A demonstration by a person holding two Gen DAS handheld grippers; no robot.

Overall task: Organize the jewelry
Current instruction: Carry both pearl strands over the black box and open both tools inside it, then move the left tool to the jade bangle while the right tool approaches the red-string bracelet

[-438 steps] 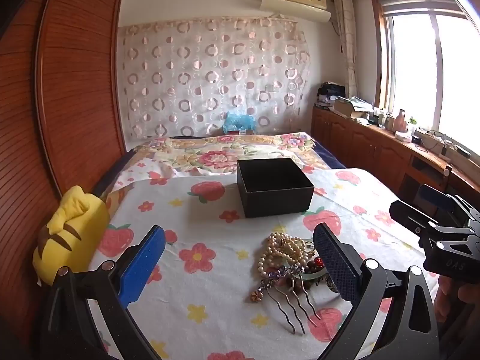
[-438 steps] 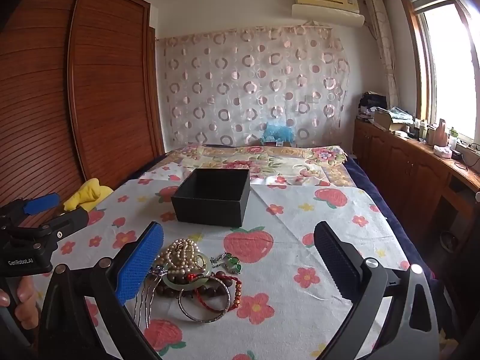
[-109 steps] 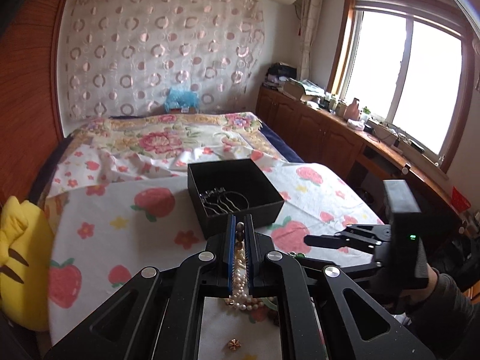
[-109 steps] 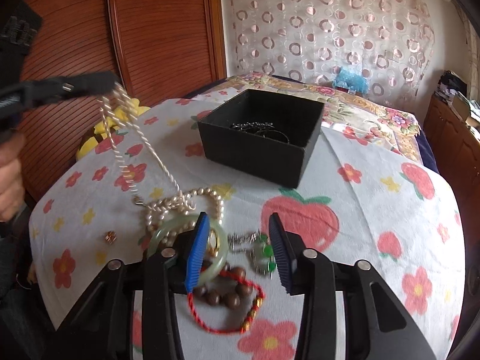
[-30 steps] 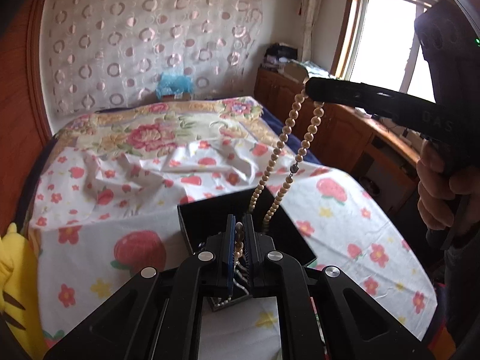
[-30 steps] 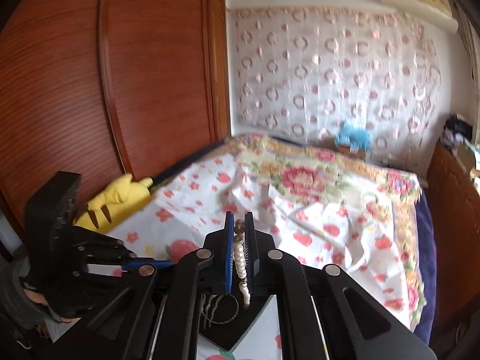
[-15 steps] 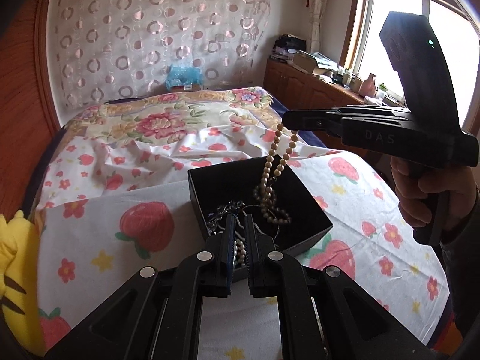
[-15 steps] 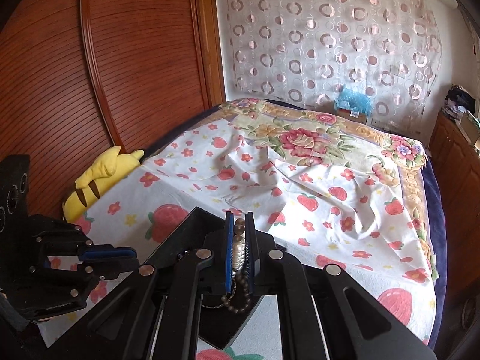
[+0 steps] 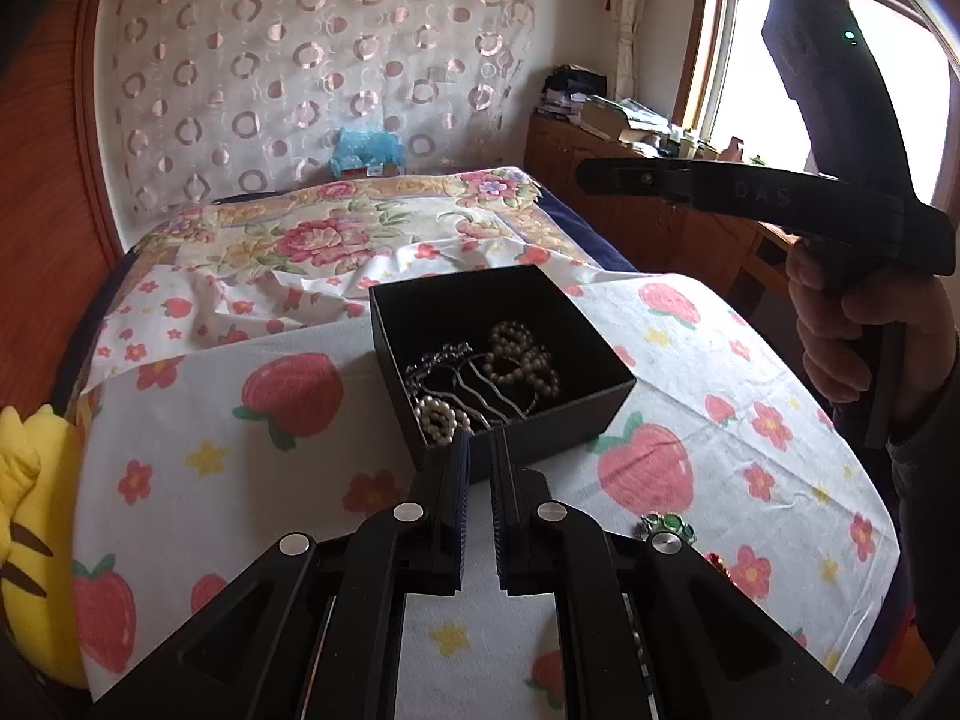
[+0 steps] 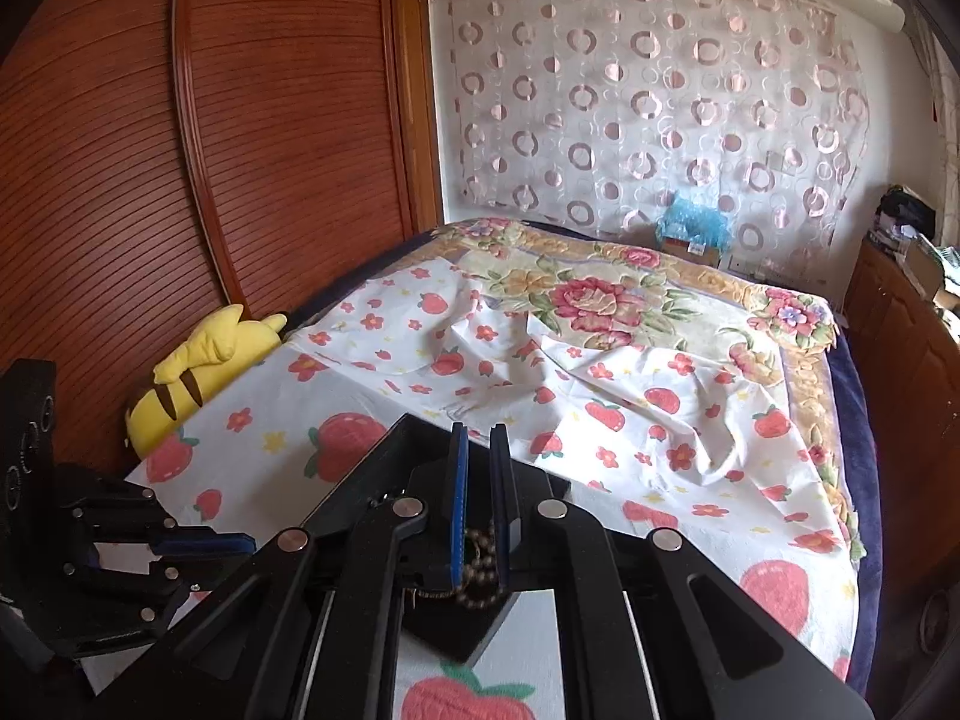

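A black box (image 9: 606,384) stands on the strawberry-print cloth and holds a bead necklace (image 9: 522,357), a pearl strand (image 9: 441,414) and a metal hair comb (image 9: 480,396). My left gripper (image 9: 478,450) hovers just in front of the box, its jaws a narrow gap apart and empty. My right gripper (image 9: 585,171) is held above the box's right side; in its own view the right gripper (image 10: 478,444) has a narrow gap with nothing between the tips, and beads (image 10: 480,564) lie in the box (image 10: 468,636) below. A green pendant (image 9: 669,525) lies on the cloth.
A yellow plush toy (image 9: 24,516) lies at the left edge, also in the right wrist view (image 10: 198,360). A wooden wardrobe (image 10: 210,180) rises on the left. A wooden cabinet (image 9: 600,204) runs under the window. A floral bedspread (image 9: 336,240) lies behind the box.
The bead necklace that hung from my right gripper now lies in the box. The pearl strand left my left gripper and lies in the box. Both jaws have parted slightly.
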